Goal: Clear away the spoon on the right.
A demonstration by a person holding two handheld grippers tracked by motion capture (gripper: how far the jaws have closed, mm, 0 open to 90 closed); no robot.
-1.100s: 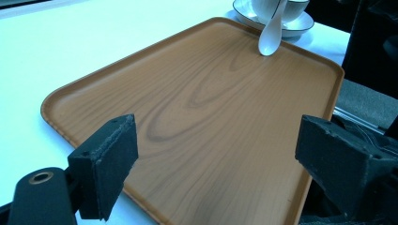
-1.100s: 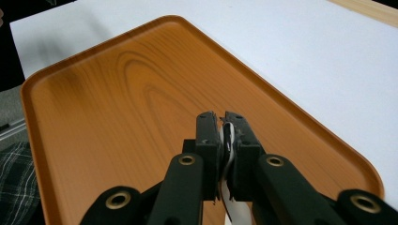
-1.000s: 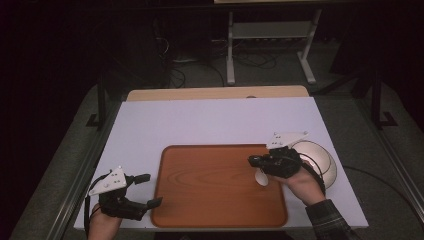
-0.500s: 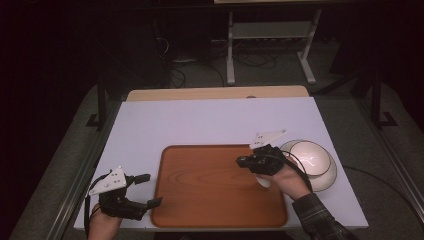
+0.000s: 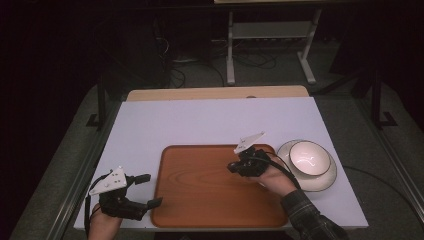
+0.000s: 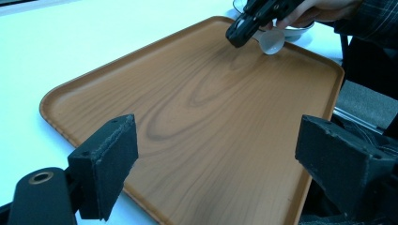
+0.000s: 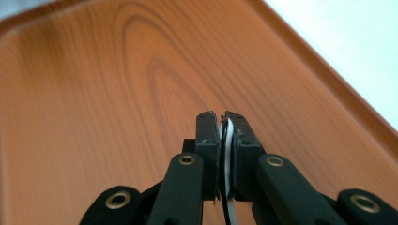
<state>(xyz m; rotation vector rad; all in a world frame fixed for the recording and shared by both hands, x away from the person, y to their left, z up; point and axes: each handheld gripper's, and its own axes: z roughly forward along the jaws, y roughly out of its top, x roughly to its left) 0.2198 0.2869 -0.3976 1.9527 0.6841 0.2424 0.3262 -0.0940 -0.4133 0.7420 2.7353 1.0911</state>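
A brown wooden tray (image 5: pixel 200 200) lies on the white table. My right gripper (image 5: pixel 233 167) hovers over the tray's right half, shut on the handle of a white spoon (image 6: pixel 272 41). The spoon's thin white handle (image 7: pixel 227 140) shows edge-on between the closed jaws of the right gripper (image 7: pixel 222 119). A white bowl (image 5: pixel 310 157) rests on a white plate (image 5: pixel 322 184) just right of the tray. My left gripper (image 5: pixel 150 190) sits open at the tray's front left corner with nothing between its pads (image 6: pixel 110 159), and faces across the tray.
The white table top (image 5: pixel 200 122) stretches behind the tray, with a wooden strip (image 5: pixel 215 93) along its far edge. Beyond it stand a metal frame (image 5: pixel 270 40) and cables on the dark floor. A plaid sleeve (image 5: pixel 310 220) comes in at the bottom right.
My right gripper has moved left, from beside the bowl to over the tray, carrying the spoon. The left gripper has stayed put.
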